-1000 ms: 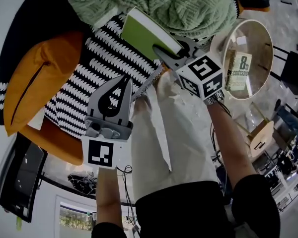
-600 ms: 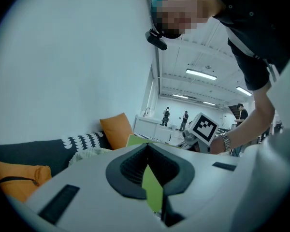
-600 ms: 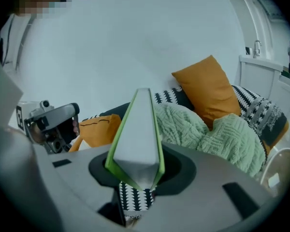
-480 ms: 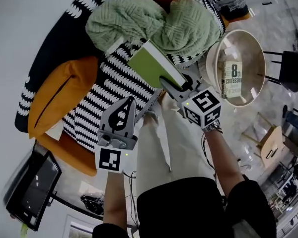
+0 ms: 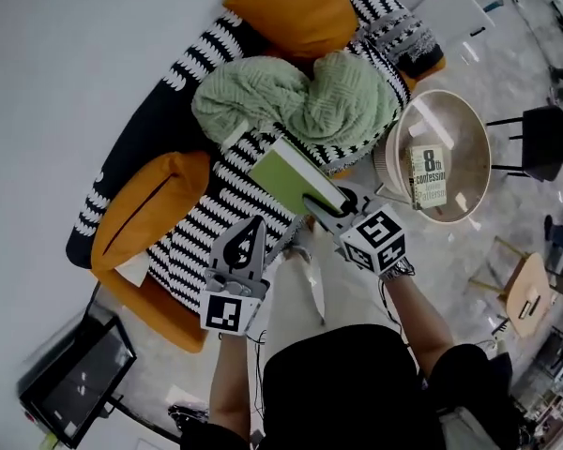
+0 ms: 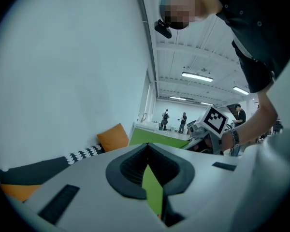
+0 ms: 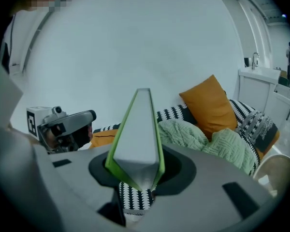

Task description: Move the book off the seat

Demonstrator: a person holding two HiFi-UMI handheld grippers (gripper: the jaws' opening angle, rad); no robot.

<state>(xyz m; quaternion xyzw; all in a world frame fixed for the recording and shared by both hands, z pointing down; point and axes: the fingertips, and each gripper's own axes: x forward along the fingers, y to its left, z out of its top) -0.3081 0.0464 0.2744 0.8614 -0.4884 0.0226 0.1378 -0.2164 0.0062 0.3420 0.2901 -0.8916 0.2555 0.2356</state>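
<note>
Within the last second the head view has been drawn back and up from the sofa [image 5: 225, 204], and both grippers have been carried with it. The left gripper [image 5: 255, 225] is held by the seat's front edge with its jaws brought together. Nothing is gripped, though a thin green sliver at their seam cannot be identified.

The green book [image 5: 296, 176] has been raised by the right gripper [image 5: 321, 206], whose jaws are clamped narrowly on its near edge. It is now held on end, apart from the green blanket [image 5: 300, 101] that it was touching, and the striped seat is seen beneath it. The lift is therefore judged done, but the book is still held over the seat, so the carry away remains.

To the right, one other book [image 5: 430, 178] is laid flat in the round rimmed table [image 5: 450, 120]. The rest of that table is bare.
</note>
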